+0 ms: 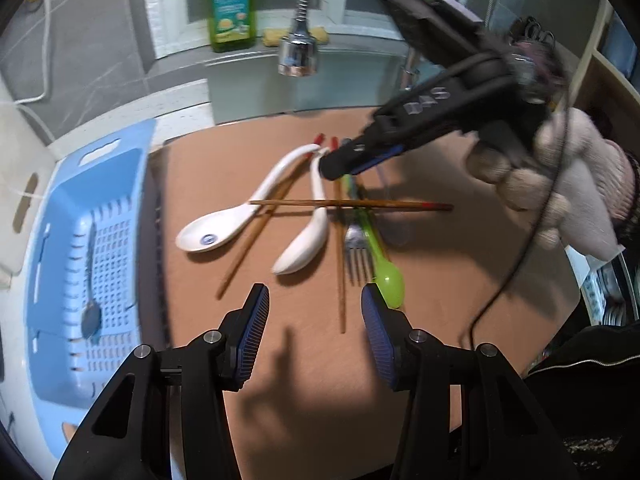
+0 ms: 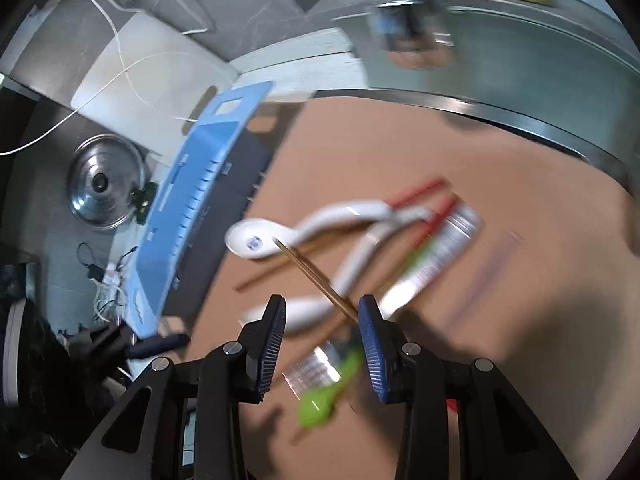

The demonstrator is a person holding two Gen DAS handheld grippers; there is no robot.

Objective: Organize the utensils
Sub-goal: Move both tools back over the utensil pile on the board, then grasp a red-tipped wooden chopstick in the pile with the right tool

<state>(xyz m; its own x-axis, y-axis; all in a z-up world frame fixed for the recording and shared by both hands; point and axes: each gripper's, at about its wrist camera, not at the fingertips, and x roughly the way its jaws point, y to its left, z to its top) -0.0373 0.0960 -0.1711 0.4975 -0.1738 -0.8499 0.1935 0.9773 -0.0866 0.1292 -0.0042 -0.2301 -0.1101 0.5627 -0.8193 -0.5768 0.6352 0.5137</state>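
The left gripper point(image 1: 315, 300) hangs over the near part of the brown mat point(image 1: 432, 288), jaws partly apart with nothing between them. Ahead of it the utensils lie in a loose heap on the mat: two white soup spoons point(image 1: 224, 224), one with a blue mark in its bowl, the other point(image 1: 310, 240) just to its right, bowls toward the camera; a metal fork point(image 1: 356, 248) with tines pointing near, and a green plastic spoon point(image 1: 386, 272) lying alongside and touching it. Brown chopsticks with red ends cross the pile, one chopstick point(image 1: 348, 203) lying sideways over the rest. To the left, beside the mat, sits the blue slotted basket point(image 1: 60, 216) with a dark metal spoon point(image 1: 91, 312) lying in it. The right gripper point(image 1: 340, 166), held in a gloved hand point(image 1: 560, 184), points down at the far end of the heap; from here I can't tell what its tips touch. In the right wrist view, badly blurred, the right gripper's jaws stand partly apart over the heap, and a chopstick point(image 2: 316, 276) runs up toward the right pad point(image 2: 370, 344); whether the pad touches it I cannot tell. The faucet point(image 1: 298, 50) hangs over the sink behind.
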